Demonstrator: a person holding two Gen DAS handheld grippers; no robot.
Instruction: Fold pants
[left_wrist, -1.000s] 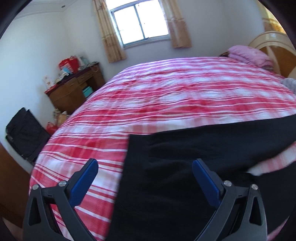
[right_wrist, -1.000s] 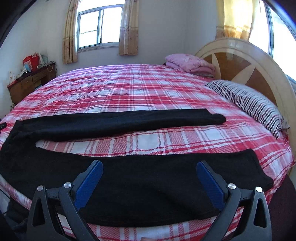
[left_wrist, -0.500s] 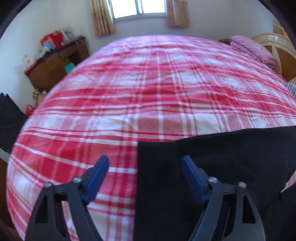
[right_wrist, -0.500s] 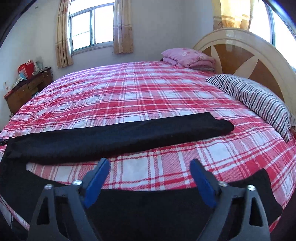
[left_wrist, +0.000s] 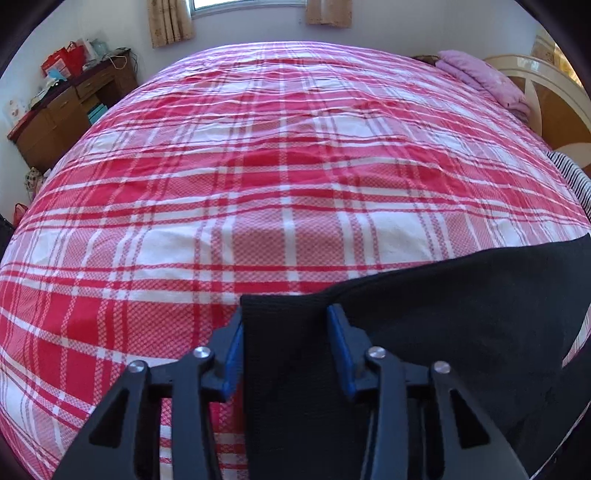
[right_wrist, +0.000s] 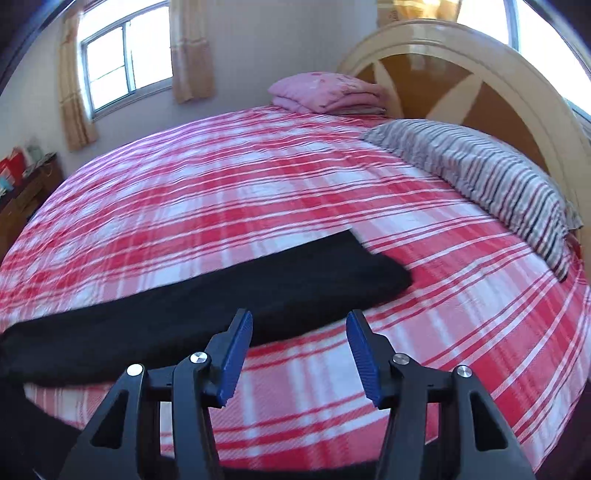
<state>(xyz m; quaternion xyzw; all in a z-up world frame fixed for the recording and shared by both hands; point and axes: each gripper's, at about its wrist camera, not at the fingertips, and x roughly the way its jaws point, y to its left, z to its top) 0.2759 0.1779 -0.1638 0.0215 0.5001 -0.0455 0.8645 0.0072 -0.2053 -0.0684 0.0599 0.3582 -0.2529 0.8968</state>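
Note:
Black pants (left_wrist: 461, 317) lie on the red plaid bed (left_wrist: 280, 177). In the left wrist view my left gripper (left_wrist: 284, 328) has its blue fingers (left_wrist: 232, 347) half closed around the pants' waistband corner, with cloth between them. In the right wrist view the far pant leg (right_wrist: 207, 306) stretches across the bed, its cuff at the right. My right gripper (right_wrist: 299, 339) is partly open and empty, hovering just in front of that leg. The near leg shows only as a dark strip at the bottom edge (right_wrist: 295, 474).
A striped pillow (right_wrist: 484, 184) and a folded pink blanket (right_wrist: 325, 92) lie by the curved headboard (right_wrist: 480, 74). A wooden dresser (left_wrist: 70, 110) with clutter stands at the left wall. Windows with curtains are behind the bed.
Both grippers moved forward and their jaws narrowed. The left gripper now straddles the waistband corner. The right gripper passed over the near leg and came close to the far leg.

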